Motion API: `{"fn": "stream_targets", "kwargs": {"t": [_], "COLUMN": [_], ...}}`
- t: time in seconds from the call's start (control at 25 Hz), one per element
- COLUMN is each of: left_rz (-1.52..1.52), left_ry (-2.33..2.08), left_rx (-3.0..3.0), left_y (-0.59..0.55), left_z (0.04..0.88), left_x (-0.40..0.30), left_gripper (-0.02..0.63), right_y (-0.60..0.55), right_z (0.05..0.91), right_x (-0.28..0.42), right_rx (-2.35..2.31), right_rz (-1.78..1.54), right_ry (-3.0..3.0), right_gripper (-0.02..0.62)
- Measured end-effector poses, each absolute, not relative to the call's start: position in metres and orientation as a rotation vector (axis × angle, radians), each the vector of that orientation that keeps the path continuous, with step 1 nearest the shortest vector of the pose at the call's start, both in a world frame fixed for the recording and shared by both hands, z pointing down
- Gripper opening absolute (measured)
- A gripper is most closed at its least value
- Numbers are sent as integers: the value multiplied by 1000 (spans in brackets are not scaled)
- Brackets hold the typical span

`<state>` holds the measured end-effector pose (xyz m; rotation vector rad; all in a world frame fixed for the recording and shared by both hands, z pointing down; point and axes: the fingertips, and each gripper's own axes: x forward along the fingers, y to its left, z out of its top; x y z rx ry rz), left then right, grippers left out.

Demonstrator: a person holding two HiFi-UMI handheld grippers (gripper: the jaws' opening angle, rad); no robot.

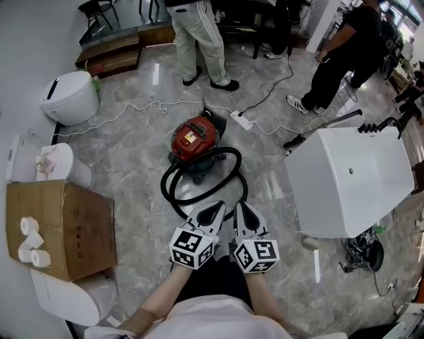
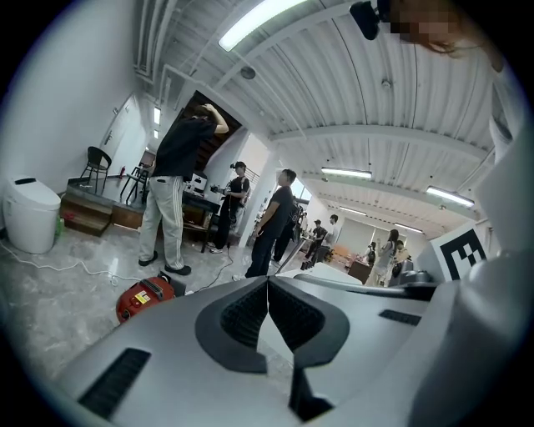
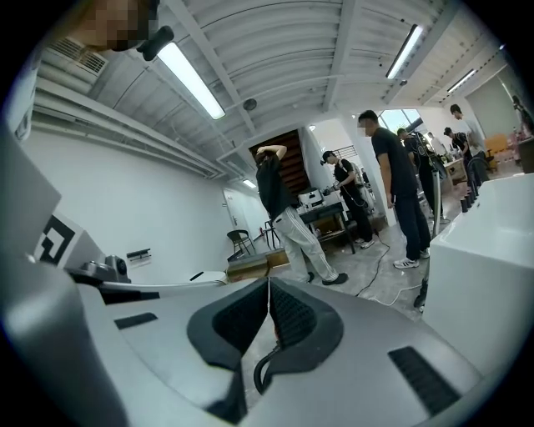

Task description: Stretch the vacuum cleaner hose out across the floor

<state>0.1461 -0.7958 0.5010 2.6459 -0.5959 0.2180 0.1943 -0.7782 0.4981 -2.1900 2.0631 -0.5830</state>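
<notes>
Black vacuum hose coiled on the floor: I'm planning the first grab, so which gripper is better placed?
Probably the right gripper, narrowly: the black vacuum hose shows just beneath its shut jaws in its own view. The left gripper, also shut, sits beside it above the same coil. Either must open first.

Open lab space staged as a bathroom: toilet (image 1: pixel 69 97), bathtub (image 1: pixel 351 179), marble floor (image 1: pixel 132 155), loose cables (image 1: pixel 126 110), bystanders (image 1: pixel 199 40), strip lights (image 2: pixel 259 21) overhead

ahead: coiled hose (image 1: pixel 169 185) | left: cardboard box (image 1: pixel 59 225) | right: white tub (image 1: pixel 351 179)
</notes>
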Motion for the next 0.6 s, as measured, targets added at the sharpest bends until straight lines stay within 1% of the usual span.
{"fn": "stream_targets", "kwargs": {"t": [0.28, 0.6], "left_rz": [260, 264], "left_ry": [-541, -481], "left_rx": [2687, 2680], "left_y": [-797, -796], "left_z": [506, 520], "left_x": [152, 190], "left_gripper": [9, 9], "right_y": [-772, -774], "right_z": [496, 508], "right_x": [208, 247], "right_rx": [-2184, -2210], "right_rz": [-502, -505], "right_ry": [2132, 2127], "right_gripper": [17, 17]}}
